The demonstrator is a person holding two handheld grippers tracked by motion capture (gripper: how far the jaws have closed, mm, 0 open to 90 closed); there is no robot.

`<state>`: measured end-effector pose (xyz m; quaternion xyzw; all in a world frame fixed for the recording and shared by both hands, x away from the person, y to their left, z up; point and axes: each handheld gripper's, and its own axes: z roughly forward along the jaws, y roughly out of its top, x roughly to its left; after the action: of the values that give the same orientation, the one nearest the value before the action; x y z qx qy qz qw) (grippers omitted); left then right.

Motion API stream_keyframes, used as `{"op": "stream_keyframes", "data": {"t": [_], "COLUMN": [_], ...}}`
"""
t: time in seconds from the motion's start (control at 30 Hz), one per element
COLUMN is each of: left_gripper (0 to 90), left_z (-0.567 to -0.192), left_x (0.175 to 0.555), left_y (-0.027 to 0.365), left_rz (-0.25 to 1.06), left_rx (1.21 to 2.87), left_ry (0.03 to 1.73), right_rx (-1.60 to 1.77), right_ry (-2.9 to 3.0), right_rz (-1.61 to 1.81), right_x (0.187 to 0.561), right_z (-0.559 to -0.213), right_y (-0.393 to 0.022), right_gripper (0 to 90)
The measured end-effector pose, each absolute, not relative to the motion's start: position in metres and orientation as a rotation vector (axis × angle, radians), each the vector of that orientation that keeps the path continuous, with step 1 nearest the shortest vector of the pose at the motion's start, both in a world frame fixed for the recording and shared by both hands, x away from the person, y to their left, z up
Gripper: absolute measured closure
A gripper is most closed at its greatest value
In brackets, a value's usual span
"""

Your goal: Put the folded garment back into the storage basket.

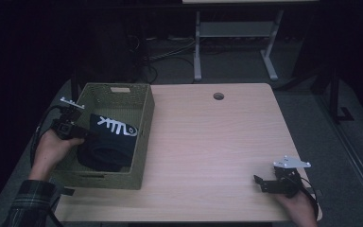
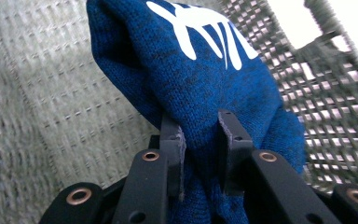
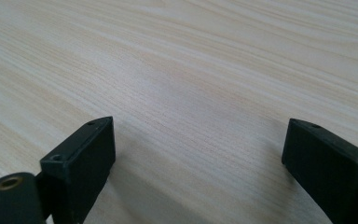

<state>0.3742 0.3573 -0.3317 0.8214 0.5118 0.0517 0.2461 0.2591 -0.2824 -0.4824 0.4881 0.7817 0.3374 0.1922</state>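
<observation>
A: Status of the left gripper (image 2: 200, 140)?

B: I have it clamped on a fold of the blue knit garment (image 2: 205, 79), which hangs inside the woven basket (image 1: 144, 137) at the left of the worktop (image 1: 217, 151).

A: Which step is this?

B: Placing, I judge. The garment sits low in the basket, partly bunched.

A: Right gripper (image 3: 198, 154)?

B: Released, jaws wide apart, resting over bare worktop, well apart from the basket.

A: Next move?

B: Probably let the garment settle on the bottom, then unclamp and lift clear of the basket wall.
</observation>
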Motion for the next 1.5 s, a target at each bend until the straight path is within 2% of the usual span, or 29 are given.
{"op": "stream_keyframes", "data": {"t": [0.43, 0.6, 0.8, 1.07, 1.5], "left_gripper": [72.1, 68.4, 58.2, 39.4, 17.8], "left_z": [-0.365, -0.371, -0.376, -0.367, -0.343], "left_x": [0.381, 0.383, 0.384, 0.381, 0.373], "left_y": [0.372, 0.372, 0.373, 0.376, 0.363], "left_rz": [0.172, 0.189, 0.208, 0.273, 0.327], "left_rx": [2.269, 2.297, 2.310, 2.271, 2.180], "left_ry": [1.506, 1.517, 1.530, 1.547, 1.420], "right_rx": [1.371, 1.372, 1.373, 1.372, 1.373], "right_ry": [2.194, 2.193, 2.193, 2.193, 2.193], "right_rz": [0.946, 0.945, 0.945, 0.944, 0.944], "right_x": [0.259, 0.259, 0.259, 0.259, 0.259], "right_z": [-0.482, -0.482, -0.482, -0.482, -0.482], "right_y": [-0.282, -0.283, -0.283, -0.283, -0.282], "right_gripper": [9.3, 9.3, 9.3, 9.3, 9.3]}}
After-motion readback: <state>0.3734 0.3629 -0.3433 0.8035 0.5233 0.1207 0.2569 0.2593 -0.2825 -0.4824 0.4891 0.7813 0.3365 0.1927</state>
